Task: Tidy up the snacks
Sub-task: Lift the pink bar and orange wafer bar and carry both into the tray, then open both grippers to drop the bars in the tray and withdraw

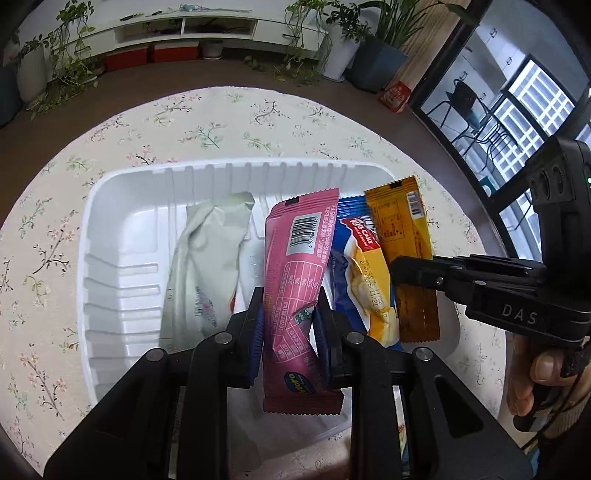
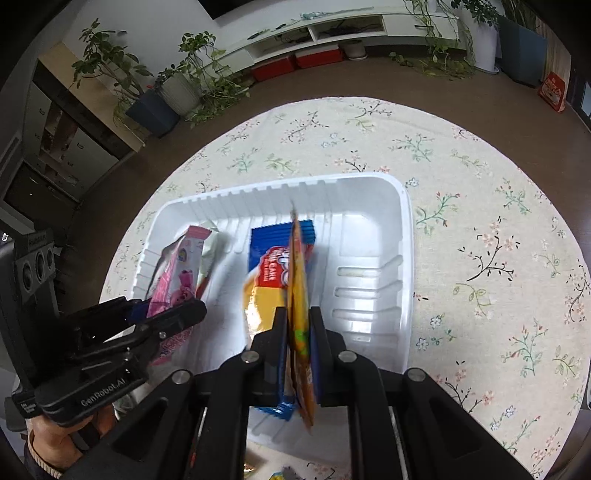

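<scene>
A white ribbed plastic tray (image 1: pixel 122 206) (image 2: pixel 369 206) lies on the floral tablecloth. My left gripper (image 1: pixel 290 328) (image 2: pixel 166 314) is shut on a pink snack bar (image 1: pixel 299 266) (image 2: pixel 177 280), held lengthwise over the tray's middle. My right gripper (image 2: pixel 298 332) (image 1: pixel 397 271) is shut on an orange snack packet (image 2: pixel 300 295) (image 1: pixel 406 251), seen edge-on above the tray. Lying in the tray are a pale green wrapper (image 1: pixel 207 266) at the left and a blue and yellow roll cake pack (image 1: pixel 364 273) (image 2: pixel 273 266) between the two held snacks.
The round table (image 2: pixel 480 221) carries a cream floral cloth (image 1: pixel 48 236). The tray's right compartment (image 2: pixel 365 288) holds nothing. Potted plants (image 1: pixel 369 44), a low white shelf (image 1: pixel 184 26) and red boxes (image 1: pixel 155 55) stand on the floor beyond. A hand (image 1: pixel 532 373) grips the right tool.
</scene>
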The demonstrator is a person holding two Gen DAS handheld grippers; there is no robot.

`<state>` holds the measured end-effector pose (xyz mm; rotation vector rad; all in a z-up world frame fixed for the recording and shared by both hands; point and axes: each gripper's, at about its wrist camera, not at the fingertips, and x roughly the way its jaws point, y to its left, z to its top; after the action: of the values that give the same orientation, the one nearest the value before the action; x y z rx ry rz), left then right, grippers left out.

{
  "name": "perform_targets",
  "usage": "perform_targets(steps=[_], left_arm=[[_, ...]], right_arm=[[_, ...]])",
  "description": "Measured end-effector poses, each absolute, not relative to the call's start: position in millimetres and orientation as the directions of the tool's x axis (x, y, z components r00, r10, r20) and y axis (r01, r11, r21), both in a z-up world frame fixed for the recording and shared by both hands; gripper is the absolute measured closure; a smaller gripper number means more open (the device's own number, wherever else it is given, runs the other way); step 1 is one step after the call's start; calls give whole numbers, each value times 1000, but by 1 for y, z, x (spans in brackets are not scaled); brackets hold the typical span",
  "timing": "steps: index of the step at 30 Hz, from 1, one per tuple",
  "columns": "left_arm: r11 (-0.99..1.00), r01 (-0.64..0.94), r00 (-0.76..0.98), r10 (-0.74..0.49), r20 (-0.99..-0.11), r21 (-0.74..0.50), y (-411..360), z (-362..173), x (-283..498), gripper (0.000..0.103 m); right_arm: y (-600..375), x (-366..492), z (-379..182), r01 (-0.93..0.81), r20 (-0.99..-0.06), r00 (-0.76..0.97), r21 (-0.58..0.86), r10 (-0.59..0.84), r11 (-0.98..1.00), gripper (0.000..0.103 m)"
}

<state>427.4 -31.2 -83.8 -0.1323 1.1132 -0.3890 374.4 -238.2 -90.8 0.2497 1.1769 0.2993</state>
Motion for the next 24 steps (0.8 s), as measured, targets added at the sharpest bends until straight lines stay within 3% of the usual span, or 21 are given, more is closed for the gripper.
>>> perform_targets(steps=[9, 12, 14, 17, 19, 21, 23, 24], left_arm=[[937, 246, 391, -330, -859, -248, -39, -98, 429, 79], [940, 246, 401, -321, -858, -237, -41, -98, 429, 79], [942, 244, 403, -315, -859, -230, -40, -97, 428, 79], [943, 239, 411, -315, -855, -232, -40, -95, 426, 77], [946, 235, 422, -307, -853, -224, -40, -93, 424, 71], [947, 233, 436, -305, -846, -222, -39, -89, 422, 38], [949, 226, 451, -301, -840, -219, -37, -84, 420, 27], [949, 225, 454, -302, -838, -220, -36, -81, 418, 26]], right_arm=[[-240, 374, -97, -107, -866, 357, 334, 349, 937, 90], [-237, 372, -98, -111, -877, 345, 316, 335, 942, 85], [-238, 372, -99, -101, -877, 346, 317, 332, 943, 71], [-241, 370, -97, -102, -873, 358, 317, 332, 943, 65], [-245, 365, -95, -102, -873, 367, 306, 321, 947, 59], [-247, 362, -91, -102, -871, 379, 297, 313, 949, 54], [-250, 358, -86, -93, -870, 391, 287, 300, 953, 44], [-253, 355, -82, -92, -864, 405, 288, 300, 953, 44]])
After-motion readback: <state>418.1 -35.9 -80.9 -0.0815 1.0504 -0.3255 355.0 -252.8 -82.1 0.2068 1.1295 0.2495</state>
